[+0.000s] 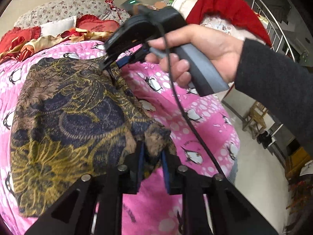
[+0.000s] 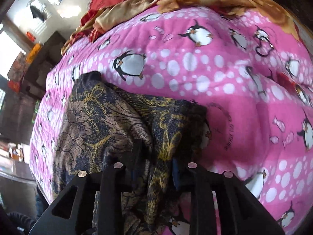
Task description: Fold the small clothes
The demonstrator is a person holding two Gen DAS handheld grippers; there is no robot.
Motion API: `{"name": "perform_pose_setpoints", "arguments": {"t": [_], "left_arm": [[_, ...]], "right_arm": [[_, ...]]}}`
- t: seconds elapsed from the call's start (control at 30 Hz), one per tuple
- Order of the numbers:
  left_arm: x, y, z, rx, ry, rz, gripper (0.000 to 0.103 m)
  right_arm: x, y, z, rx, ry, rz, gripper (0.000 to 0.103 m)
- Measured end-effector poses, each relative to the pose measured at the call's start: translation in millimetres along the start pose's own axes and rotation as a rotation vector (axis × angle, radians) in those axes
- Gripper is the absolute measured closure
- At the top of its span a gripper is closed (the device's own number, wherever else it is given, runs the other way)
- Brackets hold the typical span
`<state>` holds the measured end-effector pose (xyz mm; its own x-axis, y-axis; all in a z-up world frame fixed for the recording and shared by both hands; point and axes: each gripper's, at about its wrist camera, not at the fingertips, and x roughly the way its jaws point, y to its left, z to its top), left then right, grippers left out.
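A dark patterned garment (image 1: 68, 113) in brown, navy and gold lies on a pink penguin blanket (image 1: 205, 129). My left gripper (image 1: 151, 156) is shut on a bunched corner of the garment at its near right edge. My right gripper (image 1: 111, 62), held by a hand, pinches the garment's far edge in the left wrist view. In the right wrist view the right gripper (image 2: 154, 160) is shut on a fold of the same garment (image 2: 101, 121), which drapes between its fingers over the blanket (image 2: 244, 107).
Red and gold cushions and cloth (image 1: 29, 41) lie at the far end of the bed, with a floral pillow (image 1: 64, 7). A red cloth (image 1: 225, 7) hangs over a chair. A metal railing (image 1: 273, 25) and wooden stool (image 1: 254, 117) stand right.
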<state>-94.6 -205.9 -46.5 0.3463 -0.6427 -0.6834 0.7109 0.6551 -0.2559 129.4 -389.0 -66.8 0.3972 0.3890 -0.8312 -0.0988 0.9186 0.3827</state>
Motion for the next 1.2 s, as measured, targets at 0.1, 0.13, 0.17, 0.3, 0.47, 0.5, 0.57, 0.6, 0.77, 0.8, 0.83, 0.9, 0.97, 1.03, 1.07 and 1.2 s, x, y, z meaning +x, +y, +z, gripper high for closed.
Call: {"name": "perform_pose_setpoints", "arguments": {"t": [0.1,0.13,0.17,0.3,0.47,0.5,0.57,0.6,0.77,0.8,0.83,0.9,0.97,1.03,1.07,1.2], "left_arm": [[-28,11,-7,-0.02,-0.004,-0.02,0.072],[-40,15,-10,-0.024,-0.01,-0.018,0.068],[-54,22,-13,-0.031,-0.024,-0.009,0.062],[-99,62,-23,-0.081,-0.128,0.106,0.042],[-84,103,-22,-0.177,-0.104,0.14,0.05],[-76,107,-24,-0.188,-0.086,0.124,0.055],[-54,113,-30,-0.209,-0.018,0.144,0.072],[-47,116,-36,-0.219,-0.01,0.13,0.072],[-48,116,-36,-0.189,-0.008,0.122,0.073],[-51,115,-33,-0.183,-0.002,0.12,0.073],[-56,116,-27,-0.185,-0.004,0.115,0.073],[-69,124,-6,-0.206,-0.062,0.129,0.073],[-72,137,29,-0.226,-0.13,0.16,0.072],[-60,152,66,-0.272,-0.155,0.195,0.072],[-50,159,81,-0.294,-0.158,0.195,0.072],[1,185,126,-0.339,-0.127,0.267,0.07]], "right_arm": [[-37,4,-13,0.001,-0.101,-0.005,0.078],[-53,9,-21,-0.006,-0.146,-0.002,0.078],[-65,13,-28,-0.017,-0.176,-0.003,0.078],[-103,64,-79,-0.175,-0.29,-0.029,0.078],[-80,135,-152,-0.468,-0.3,-0.077,0.078],[-69,142,-162,-0.499,-0.293,-0.085,0.078],[-47,139,-177,-0.493,-0.261,-0.153,0.078],[-27,131,-185,-0.478,-0.215,-0.217,0.078],[-27,89,-202,-0.286,-0.312,-0.101,0.078],[-27,90,-201,-0.277,-0.304,-0.098,0.078],[-30,93,-197,-0.27,-0.273,-0.105,0.077],[-40,98,-186,-0.245,-0.224,-0.116,0.077],[-61,108,-166,-0.217,-0.285,-0.164,0.077],[-72,111,-139,-0.136,-0.354,-0.226,0.077],[-72,111,-126,-0.083,-0.378,-0.247,0.076],[-54,110,-69,0.086,-0.464,-0.33,0.075]]}}
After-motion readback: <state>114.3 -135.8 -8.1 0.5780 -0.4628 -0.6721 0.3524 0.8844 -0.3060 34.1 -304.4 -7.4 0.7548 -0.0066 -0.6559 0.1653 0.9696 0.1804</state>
